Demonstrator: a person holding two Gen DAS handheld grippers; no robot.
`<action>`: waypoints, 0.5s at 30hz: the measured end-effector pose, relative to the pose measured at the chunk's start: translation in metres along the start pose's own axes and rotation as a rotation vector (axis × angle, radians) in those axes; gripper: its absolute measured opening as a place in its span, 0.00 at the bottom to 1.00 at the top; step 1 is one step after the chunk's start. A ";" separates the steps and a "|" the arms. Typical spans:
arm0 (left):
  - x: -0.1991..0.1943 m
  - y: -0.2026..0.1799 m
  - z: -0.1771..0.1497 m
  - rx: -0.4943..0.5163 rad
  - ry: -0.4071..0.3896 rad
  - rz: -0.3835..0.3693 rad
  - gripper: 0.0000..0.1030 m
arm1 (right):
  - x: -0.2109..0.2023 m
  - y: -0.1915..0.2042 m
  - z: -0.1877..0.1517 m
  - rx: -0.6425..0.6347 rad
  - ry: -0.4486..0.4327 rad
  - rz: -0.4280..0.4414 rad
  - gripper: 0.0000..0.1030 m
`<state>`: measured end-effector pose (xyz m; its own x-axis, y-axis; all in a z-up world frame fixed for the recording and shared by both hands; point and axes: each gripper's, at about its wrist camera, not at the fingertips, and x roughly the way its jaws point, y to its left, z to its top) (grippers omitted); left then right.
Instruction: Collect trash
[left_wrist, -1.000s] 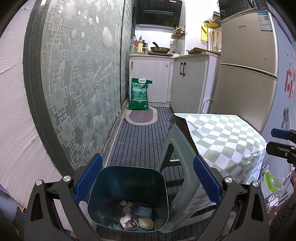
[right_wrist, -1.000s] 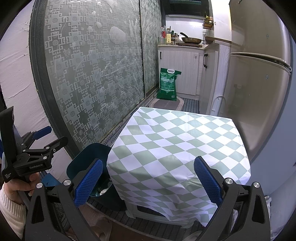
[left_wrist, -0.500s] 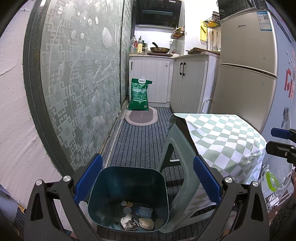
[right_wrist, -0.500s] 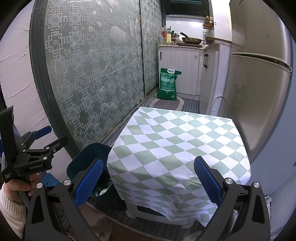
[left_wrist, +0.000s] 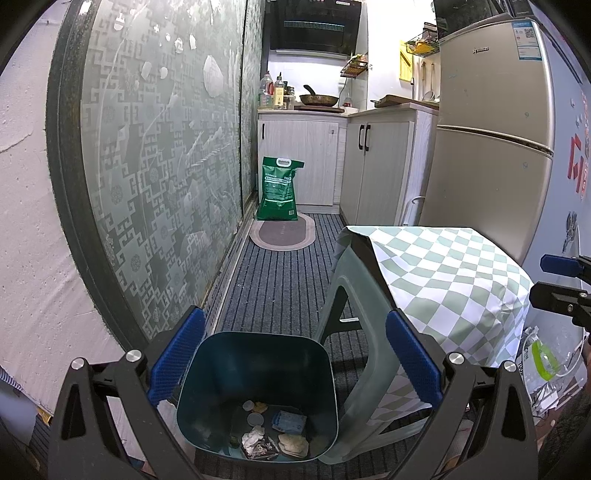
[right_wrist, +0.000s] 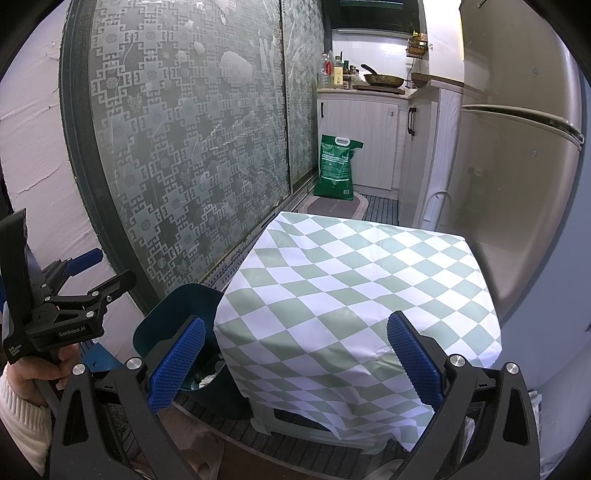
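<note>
A dark teal bin (left_wrist: 258, 365) stands on the floor beside a stool. Several scraps of trash (left_wrist: 273, 435) lie on its bottom: crumpled paper, a blue wrapper, a cap. My left gripper (left_wrist: 295, 362) hovers above the bin, open, nothing between its blue pads. My right gripper (right_wrist: 295, 365) is open and empty above the checkered cloth (right_wrist: 354, 295) that covers the stool. In the right wrist view the bin (right_wrist: 177, 325) shows at the cloth's left edge, and the left gripper (right_wrist: 74, 295) is held by a hand at far left.
A patterned glass sliding door (left_wrist: 155, 177) runs along the left. A grey stool (left_wrist: 354, 332) sits under the cloth. A green sack (left_wrist: 279, 188) stands on an oval mat (left_wrist: 282, 236) before white cabinets (left_wrist: 332, 162). A fridge (left_wrist: 487, 140) stands at the right. Striped carpet covers the floor.
</note>
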<state>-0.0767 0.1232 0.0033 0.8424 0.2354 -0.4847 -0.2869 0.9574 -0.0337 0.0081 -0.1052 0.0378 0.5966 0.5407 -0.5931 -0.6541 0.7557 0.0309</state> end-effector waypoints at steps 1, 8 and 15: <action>0.000 0.000 0.000 0.000 0.000 -0.001 0.97 | 0.000 -0.001 0.000 0.001 0.000 0.001 0.97; 0.000 0.000 0.000 0.001 -0.001 -0.002 0.97 | 0.000 0.000 0.000 0.000 0.000 0.000 0.97; 0.000 0.000 0.000 0.003 -0.002 -0.002 0.97 | 0.000 0.000 0.000 -0.001 0.001 0.001 0.97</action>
<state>-0.0771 0.1233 0.0036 0.8437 0.2339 -0.4832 -0.2841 0.9582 -0.0323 0.0083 -0.1049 0.0377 0.5957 0.5407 -0.5940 -0.6547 0.7553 0.0308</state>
